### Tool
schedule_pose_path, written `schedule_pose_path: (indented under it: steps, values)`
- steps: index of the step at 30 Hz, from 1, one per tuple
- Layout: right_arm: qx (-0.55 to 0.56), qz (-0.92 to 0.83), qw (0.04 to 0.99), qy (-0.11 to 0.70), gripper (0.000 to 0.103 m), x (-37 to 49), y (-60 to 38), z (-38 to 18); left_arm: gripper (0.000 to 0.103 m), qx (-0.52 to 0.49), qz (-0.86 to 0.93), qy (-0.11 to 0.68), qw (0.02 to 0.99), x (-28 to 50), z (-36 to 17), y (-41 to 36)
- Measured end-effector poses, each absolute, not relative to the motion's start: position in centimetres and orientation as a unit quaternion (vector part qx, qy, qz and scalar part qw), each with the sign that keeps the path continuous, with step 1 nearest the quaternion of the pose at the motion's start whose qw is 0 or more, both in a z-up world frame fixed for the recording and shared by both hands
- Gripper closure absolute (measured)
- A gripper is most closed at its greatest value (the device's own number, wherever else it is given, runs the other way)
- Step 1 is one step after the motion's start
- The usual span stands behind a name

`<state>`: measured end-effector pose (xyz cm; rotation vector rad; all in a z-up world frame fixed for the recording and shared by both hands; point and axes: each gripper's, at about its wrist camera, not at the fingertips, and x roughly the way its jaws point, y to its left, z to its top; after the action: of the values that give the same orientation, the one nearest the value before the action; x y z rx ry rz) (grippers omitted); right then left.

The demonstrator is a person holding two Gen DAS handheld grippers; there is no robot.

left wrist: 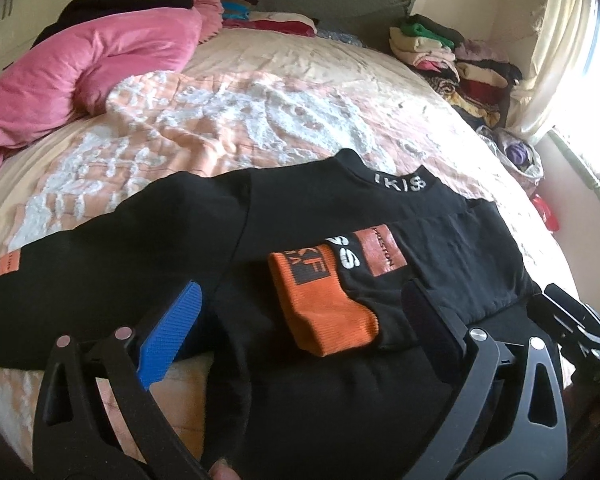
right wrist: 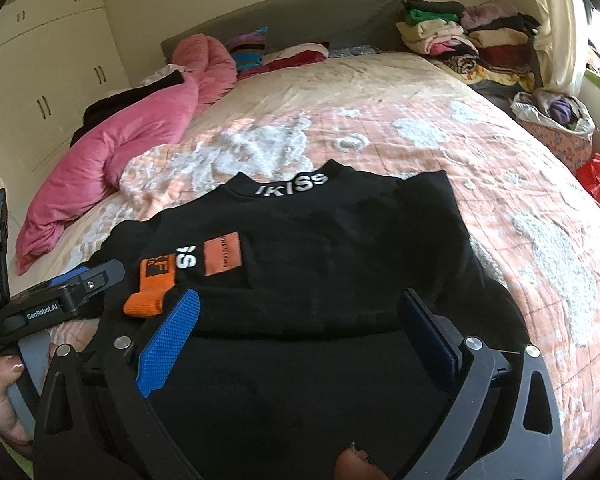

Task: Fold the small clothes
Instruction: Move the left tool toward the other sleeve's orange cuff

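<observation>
Lying flat on bedspread (right wrist: 500, 168): black sweatshirt (right wrist: 320, 248), one sleeve folded across, orange cuff (left wrist: 320, 304) on top. Soft, limp, light, judged non-slippery. Left gripper (left wrist: 300, 328) and right gripper (right wrist: 300, 328) both spread wide, holding nothing. Recommend pinching near hem corners.

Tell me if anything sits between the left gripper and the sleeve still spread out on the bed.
Nothing visible does. The left hand-held gripper hangs open over the black top, and the spread sleeve lies uncovered beside it.

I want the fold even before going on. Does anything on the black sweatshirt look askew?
On the black sweatshirt, one sleeve with its orange ribbed cuff lies folded across the chest, while the other sleeve stretches out flat, so it looks lopsided.
</observation>
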<state>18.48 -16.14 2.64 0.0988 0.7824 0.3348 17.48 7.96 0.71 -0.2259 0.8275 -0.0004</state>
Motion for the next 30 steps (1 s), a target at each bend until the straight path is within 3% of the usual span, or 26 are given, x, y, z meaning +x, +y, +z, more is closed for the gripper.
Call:
schedule_pose_path:
  steps: [30]
  values:
    - [-0.014, 0.222, 0.910, 0.348, 0.004, 16.9, -8.6, 5.1, 0.009, -0.147, 0.122, 0.376, 0.906, 14.2, 0.9, 16.2]
